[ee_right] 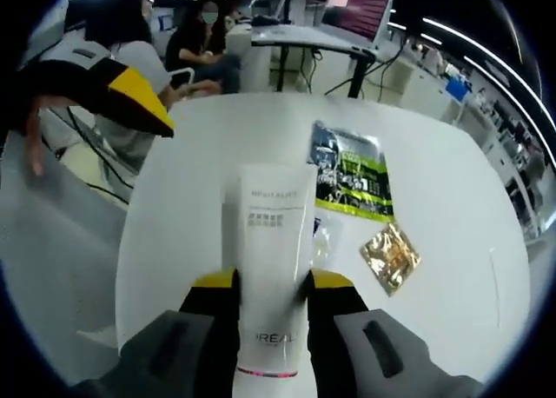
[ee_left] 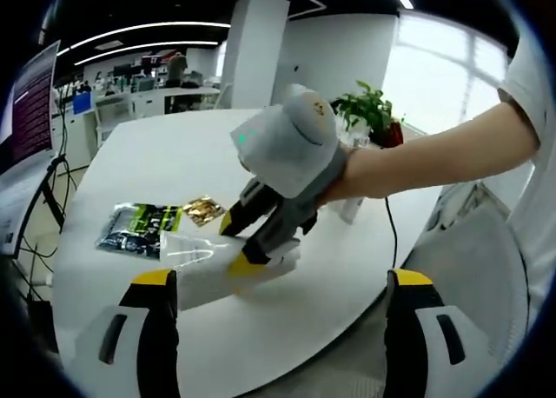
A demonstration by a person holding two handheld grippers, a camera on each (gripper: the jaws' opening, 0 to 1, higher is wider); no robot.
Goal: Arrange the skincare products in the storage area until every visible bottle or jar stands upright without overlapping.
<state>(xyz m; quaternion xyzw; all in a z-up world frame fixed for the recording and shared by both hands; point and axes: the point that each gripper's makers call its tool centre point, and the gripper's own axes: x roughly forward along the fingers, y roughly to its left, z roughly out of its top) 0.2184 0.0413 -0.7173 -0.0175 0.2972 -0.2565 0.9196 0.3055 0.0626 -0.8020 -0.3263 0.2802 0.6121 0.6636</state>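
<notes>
White skincare tube (ee_right: 274, 268) sits clamped between the 2 yellow-tipped jaws of the right hand-held gripper (ee_right: 271, 287), its body running up toward 12 o'clock over the white tabletop (ee_right: 452, 207). Its lower end carries printed lettering and a thin pink band, and below that it is cut off at the bottom of the right gripper view. In the left gripper view the same tube (ee_left: 208, 263) lies low over the tabletop (ee_left: 156, 163), with the right hand-held gripper (ee_left: 248, 246) closed on it from 2 o'clock; whether the tube touches the surface cannot be told.

The left hand-held gripper (ee_left: 282, 281) has its jaws spread wide with nothing between them, the tube above the gap toward 11 o'clock. A yellow-tipped jaw (ee_right: 122, 89) of it enters the right gripper view at 10 o'clock.

Beyond the tube lie a dark green-printed sachet (ee_right: 352, 170), a gold foil packet (ee_right: 391, 255), and a small clear packet (ee_right: 323, 242), hard to make out and partly hidden by the tube.
</notes>
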